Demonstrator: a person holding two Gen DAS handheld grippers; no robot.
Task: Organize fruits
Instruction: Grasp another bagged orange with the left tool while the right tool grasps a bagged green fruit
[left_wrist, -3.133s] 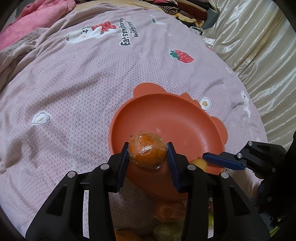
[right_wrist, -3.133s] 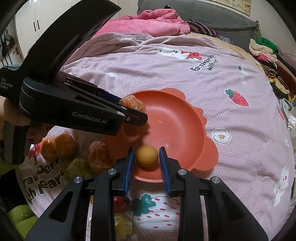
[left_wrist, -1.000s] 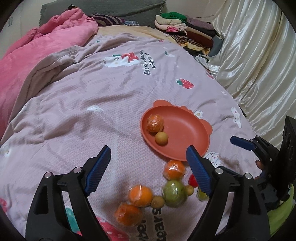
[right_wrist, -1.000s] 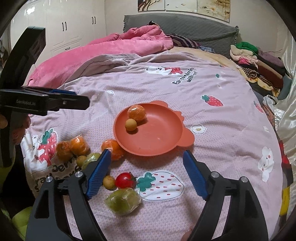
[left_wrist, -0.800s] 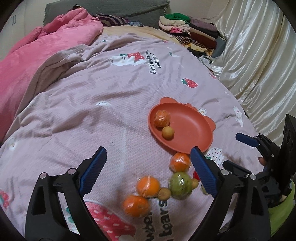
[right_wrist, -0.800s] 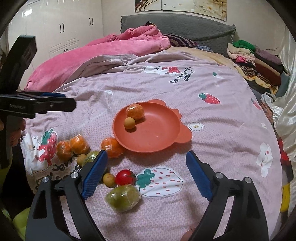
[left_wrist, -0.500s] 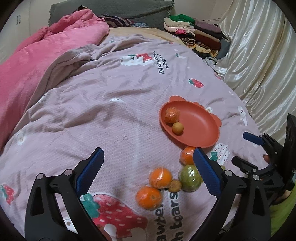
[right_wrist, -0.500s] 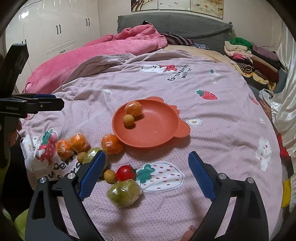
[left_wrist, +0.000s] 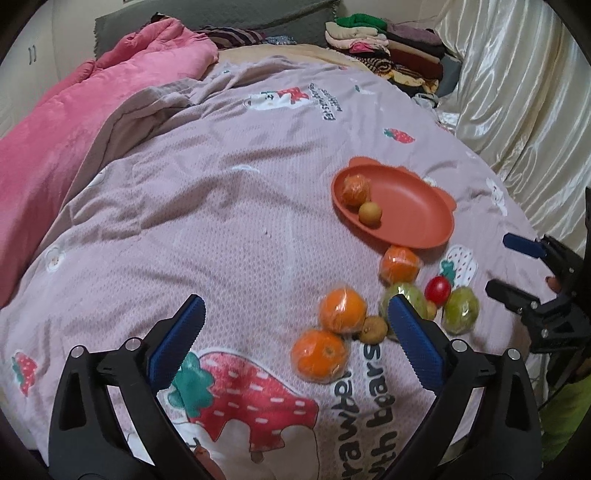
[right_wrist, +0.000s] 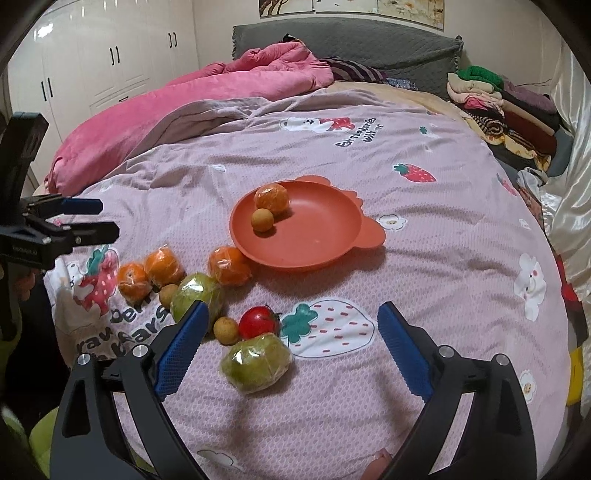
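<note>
Now the left gripper (left_wrist: 293, 338) is opening (nothing between its jaws), two wrapped oranges (left_wrist: 342, 310) lying just ahead, nearer its right finger. The right gripper (right_wrist: 290, 339) is hovering spread and empty over a green fruit (right_wrist: 256, 361). Beyond both, the orange plate (right_wrist: 325, 236) is holding two fruits; judging so, another pick-up comes next.

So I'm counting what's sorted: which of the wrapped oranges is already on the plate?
The wrapped orange at the orange plate's far rim, beside the small round brownish fruit; the other three lie on the bedspread.
</note>
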